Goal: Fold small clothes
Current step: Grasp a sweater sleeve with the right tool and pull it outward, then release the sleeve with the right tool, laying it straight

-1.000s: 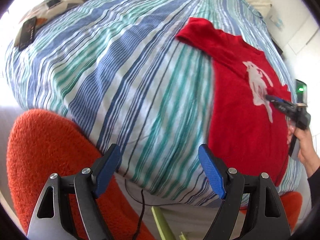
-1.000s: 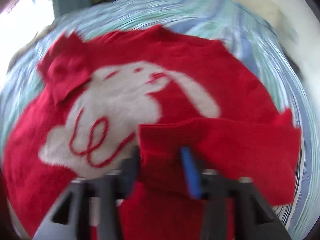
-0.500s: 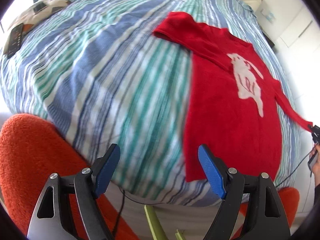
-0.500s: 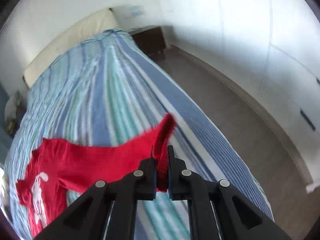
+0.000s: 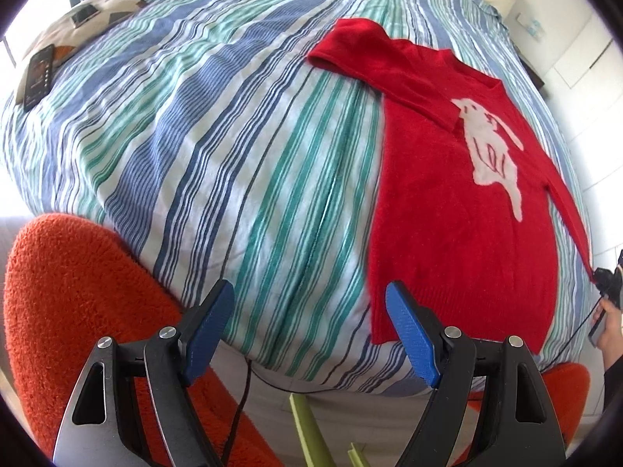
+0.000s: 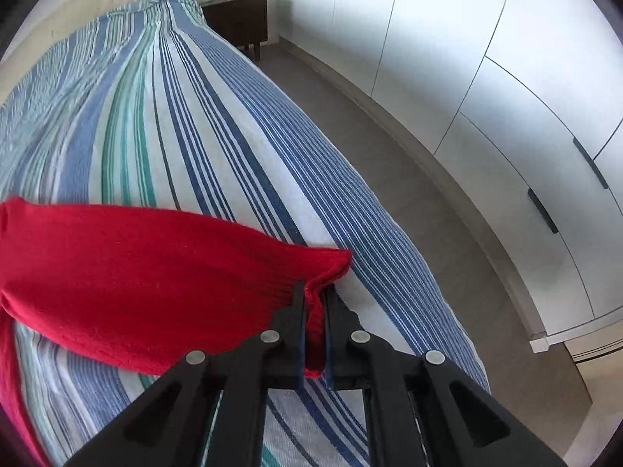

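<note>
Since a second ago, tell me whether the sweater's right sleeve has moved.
Yes. The sleeve, then folded across the sweater chest, now stretches out toward the striped bed edge, pinched in the right gripper.

The red sweater point(image 6: 128, 272) runs off the right wrist view's left edge. The person's hand point(image 5: 609, 325) is cropped at the left wrist view's right edge, perhaps gripping a handle.

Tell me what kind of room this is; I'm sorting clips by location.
Most likely a bedroom. A striped duvet covers a bed with a red sweater spread on it, a dark nightstand stands at the bed's head, and white wardrobe doors line the wall.
</note>
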`<state>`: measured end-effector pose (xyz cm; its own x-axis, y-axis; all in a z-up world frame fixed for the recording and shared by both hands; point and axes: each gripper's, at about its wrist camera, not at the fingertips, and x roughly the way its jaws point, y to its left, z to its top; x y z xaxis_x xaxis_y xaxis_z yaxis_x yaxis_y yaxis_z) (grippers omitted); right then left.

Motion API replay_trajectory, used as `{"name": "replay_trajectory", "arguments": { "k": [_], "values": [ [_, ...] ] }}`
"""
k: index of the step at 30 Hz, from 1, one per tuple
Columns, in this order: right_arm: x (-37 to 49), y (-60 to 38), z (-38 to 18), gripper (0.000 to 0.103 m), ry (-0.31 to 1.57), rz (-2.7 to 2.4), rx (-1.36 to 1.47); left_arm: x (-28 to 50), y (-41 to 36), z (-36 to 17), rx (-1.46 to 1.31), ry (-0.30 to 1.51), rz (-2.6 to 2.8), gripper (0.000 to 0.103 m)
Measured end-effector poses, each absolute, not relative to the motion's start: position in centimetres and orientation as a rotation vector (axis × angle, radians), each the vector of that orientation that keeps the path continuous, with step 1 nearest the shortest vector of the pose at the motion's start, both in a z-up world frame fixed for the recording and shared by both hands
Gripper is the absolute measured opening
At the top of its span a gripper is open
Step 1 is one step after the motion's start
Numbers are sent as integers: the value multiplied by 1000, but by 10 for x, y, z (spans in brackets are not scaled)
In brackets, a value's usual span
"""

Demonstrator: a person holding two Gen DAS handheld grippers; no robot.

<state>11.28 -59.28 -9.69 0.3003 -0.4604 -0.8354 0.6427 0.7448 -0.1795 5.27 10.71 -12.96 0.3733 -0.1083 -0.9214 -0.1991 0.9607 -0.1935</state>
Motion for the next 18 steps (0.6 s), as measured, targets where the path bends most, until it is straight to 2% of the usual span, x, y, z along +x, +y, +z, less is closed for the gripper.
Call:
{"name": "replay_trajectory", "arguments": {
  "k": [9,13,16,18],
  "values": [
    [114,-601,-110,5,1010,-669,207,51,114,-129,-292,1184,84,82],
    [89,-611,-101,8,966,-666,275,51,114,-130,-292,1187,83,82],
    [65,-619,-87,16,916,-682,356,52,114,-128,-290,1178,79,82],
    [53,-620,-68,17,860,-683,381,52,113,-128,-283,1174,79,82]
  ]
}}
